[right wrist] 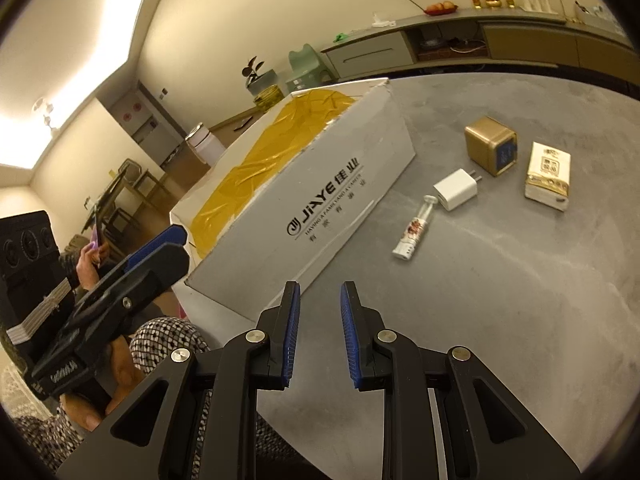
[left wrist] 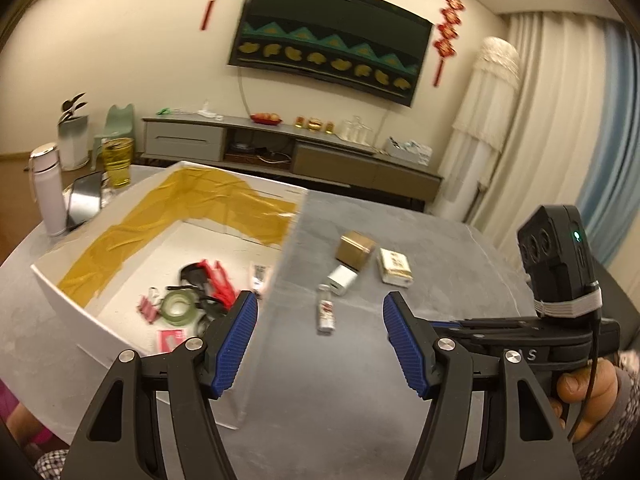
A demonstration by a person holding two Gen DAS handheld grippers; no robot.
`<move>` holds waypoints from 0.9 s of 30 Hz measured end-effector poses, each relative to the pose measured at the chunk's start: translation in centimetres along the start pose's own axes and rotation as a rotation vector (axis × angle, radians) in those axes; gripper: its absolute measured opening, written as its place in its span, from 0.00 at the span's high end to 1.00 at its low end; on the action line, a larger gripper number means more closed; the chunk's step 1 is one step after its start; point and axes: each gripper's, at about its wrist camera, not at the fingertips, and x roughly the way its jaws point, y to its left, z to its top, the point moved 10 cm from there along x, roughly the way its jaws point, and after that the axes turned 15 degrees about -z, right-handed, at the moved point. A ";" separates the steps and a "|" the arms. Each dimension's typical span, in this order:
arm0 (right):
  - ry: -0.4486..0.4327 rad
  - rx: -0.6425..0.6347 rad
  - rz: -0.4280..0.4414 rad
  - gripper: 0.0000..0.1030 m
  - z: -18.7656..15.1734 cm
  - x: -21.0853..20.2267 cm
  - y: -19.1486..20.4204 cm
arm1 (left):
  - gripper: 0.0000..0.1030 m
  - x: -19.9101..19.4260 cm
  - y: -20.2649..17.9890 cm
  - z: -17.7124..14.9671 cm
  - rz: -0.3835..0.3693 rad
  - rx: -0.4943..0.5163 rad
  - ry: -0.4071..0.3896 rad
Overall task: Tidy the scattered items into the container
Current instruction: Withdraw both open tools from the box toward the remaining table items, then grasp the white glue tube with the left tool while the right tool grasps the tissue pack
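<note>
Both tools gape empty beside white box (right wrist: 320, 200) printed "JiAYE".

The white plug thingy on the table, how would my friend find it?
Start at the big white box, then look at the four loose things on the grey table beside it. The white charger is the plain cube with metal prongs, between the gold box and the little bottle.

The grey table top (right wrist: 500, 300) looked matt and stone-like. The white cardboard box (right wrist: 320, 200) was matt, its inside lined with glossy, wrinkled yellow tape (left wrist: 192, 200). The gold cube tin (right wrist: 490, 150) shone like brushed metal; the white plastic charger (right wrist: 455, 190) looked smooth.
</note>
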 end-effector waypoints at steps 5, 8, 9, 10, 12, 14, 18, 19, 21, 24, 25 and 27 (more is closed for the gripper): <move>-0.004 0.036 0.005 0.78 -0.8 -0.5 -1.4 | 0.35 1.6 -2.6 -1.3 -0.014 0.051 0.049; -0.005 0.056 0.004 0.77 -1.1 -0.7 -2.1 | 0.35 2.5 -3.8 -2.1 -0.019 0.075 0.079; -0.005 0.061 0.003 0.77 -1.2 -0.7 -2.3 | 0.35 2.7 -4.1 -2.4 -0.020 0.078 0.087; -0.005 0.067 0.001 0.77 -1.3 -0.7 -2.6 | 0.35 2.9 -4.3 -2.6 -0.021 0.080 0.095; -0.007 0.076 -0.008 0.77 -1.4 -0.6 -3.1 | 0.35 3.5 -4.5 -3.0 -0.023 0.083 0.113; -0.010 0.083 -0.021 0.77 -1.4 -0.6 -3.7 | 0.35 4.0 -4.6 -3.4 -0.021 0.087 0.129; -0.014 0.099 -0.033 0.76 -1.4 -0.6 -4.9 | 0.35 5.0 -4.7 -3.9 -0.023 0.083 0.153; -0.015 0.104 -0.037 0.76 -1.4 -0.6 -5.1 | 0.35 5.3 -4.7 -4.0 -0.023 0.081 0.159; -0.017 0.114 -0.047 0.76 -1.3 -0.5 -5.6 | 0.35 6.0 -4.7 -4.1 -0.025 0.080 0.172; -0.015 0.131 -0.059 0.76 -1.3 -0.3 -6.4 | 0.32 7.4 -4.6 -4.2 -0.026 0.080 0.193; -0.014 0.134 -0.065 0.76 -1.3 -0.1 -6.7 | 0.32 7.8 -4.5 -4.3 -0.025 0.081 0.199; -0.013 0.143 -0.076 0.76 -1.3 0.1 -7.3 | 0.32 8.8 -4.4 -4.3 -0.025 0.082 0.214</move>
